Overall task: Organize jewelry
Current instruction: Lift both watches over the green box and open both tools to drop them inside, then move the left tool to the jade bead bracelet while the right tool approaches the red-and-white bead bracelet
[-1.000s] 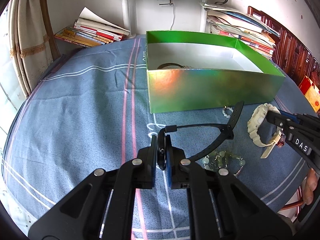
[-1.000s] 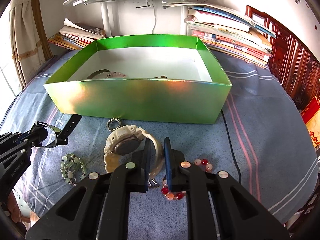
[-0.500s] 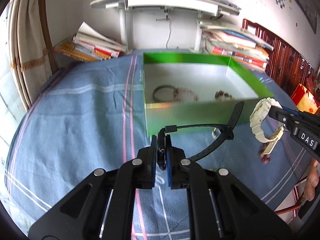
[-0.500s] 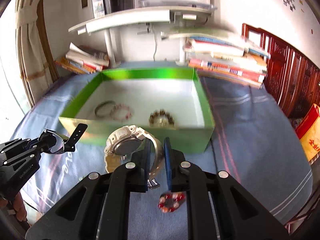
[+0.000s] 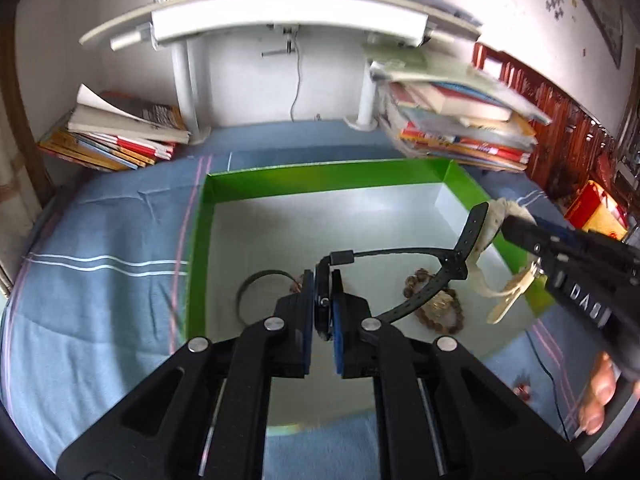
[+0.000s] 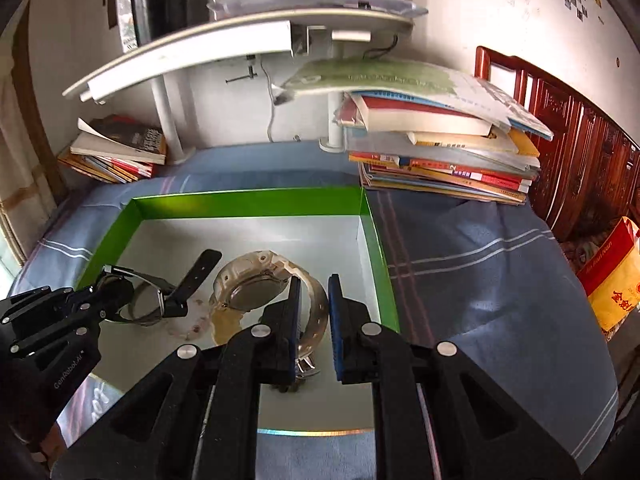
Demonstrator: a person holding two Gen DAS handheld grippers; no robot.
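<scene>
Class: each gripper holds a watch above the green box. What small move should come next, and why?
Probably lower both and let go. The left gripper is shut on the black watch, the right gripper on the cream watch, both hanging over the green box, where bracelets already lie.

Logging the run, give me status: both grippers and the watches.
Left gripper shut on black watch. Right gripper shut on cream watch. Both above green box; bracelets inside, nothing blocking.
</scene>
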